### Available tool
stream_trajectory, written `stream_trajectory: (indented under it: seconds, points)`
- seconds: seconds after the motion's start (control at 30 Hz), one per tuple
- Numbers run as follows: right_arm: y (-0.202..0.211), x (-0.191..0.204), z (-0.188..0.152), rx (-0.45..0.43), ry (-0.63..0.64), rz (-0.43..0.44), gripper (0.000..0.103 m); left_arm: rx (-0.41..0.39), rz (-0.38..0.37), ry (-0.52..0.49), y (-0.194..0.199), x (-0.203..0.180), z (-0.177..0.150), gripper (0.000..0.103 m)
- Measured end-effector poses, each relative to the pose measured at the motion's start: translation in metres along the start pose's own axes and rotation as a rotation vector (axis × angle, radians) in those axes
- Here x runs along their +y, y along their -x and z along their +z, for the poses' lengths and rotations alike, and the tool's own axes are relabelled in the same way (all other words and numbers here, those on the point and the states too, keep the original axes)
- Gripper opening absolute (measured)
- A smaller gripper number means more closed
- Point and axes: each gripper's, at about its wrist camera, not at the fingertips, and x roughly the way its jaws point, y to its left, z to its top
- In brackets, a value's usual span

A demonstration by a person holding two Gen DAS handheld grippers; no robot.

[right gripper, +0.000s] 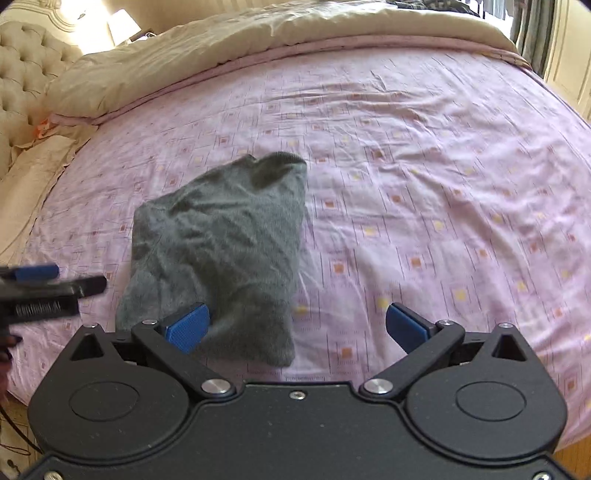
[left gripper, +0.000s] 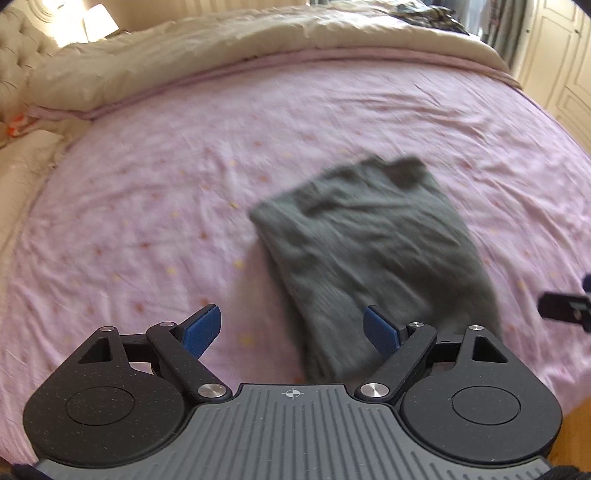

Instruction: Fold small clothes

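Observation:
A dark grey knit garment (left gripper: 373,251) lies folded in a rough rectangle on the pink patterned bedsheet (left gripper: 155,206). My left gripper (left gripper: 291,328) hovers open above the garment's near left edge, with nothing between its blue pads (left gripper: 201,330). In the right wrist view the same garment (right gripper: 218,243) sits left of centre on the sheet (right gripper: 424,177). My right gripper (right gripper: 297,326) is open over the garment's near right corner and holds nothing. The left gripper's fingers (right gripper: 44,282) show at that view's left edge, and part of the right gripper (left gripper: 565,306) shows at the left view's right edge.
A beige duvet (left gripper: 207,48) is bunched along the far side of the bed. A tufted headboard (right gripper: 26,70) and pillows (left gripper: 26,155) stand at the left. Dark clothing (left gripper: 428,14) lies at the far right corner. Wooden floor (right gripper: 576,454) shows past the bed's near edge.

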Motion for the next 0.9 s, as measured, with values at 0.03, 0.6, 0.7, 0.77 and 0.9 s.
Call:
stream_trajectory:
  seconds: [0.03,0.6,0.7,0.77,0.9]
  points:
    - [0.001,-0.002,-0.004,-0.001,-0.001,0.001,0.102,0.011,-0.011,-0.011,-0.003,-0.006,-0.005,0.084]
    - [-0.014,0.006,0.006,0.036,0.063,0.0,0.102,0.244,0.155,0.191,-0.081,0.083,-0.036,0.074]
    - [-0.017,0.014,0.011,0.029,0.099,-0.004,0.102,0.208,0.129,0.238,-0.06,0.091,-0.034,0.075]
    - [-0.016,0.02,0.013,0.01,0.13,0.001,0.102,0.18,0.136,0.241,-0.043,0.088,-0.03,0.076]
    - [-0.017,0.03,0.019,0.007,0.178,0.024,0.102,0.13,0.123,0.252,-0.009,0.072,-0.019,0.079]
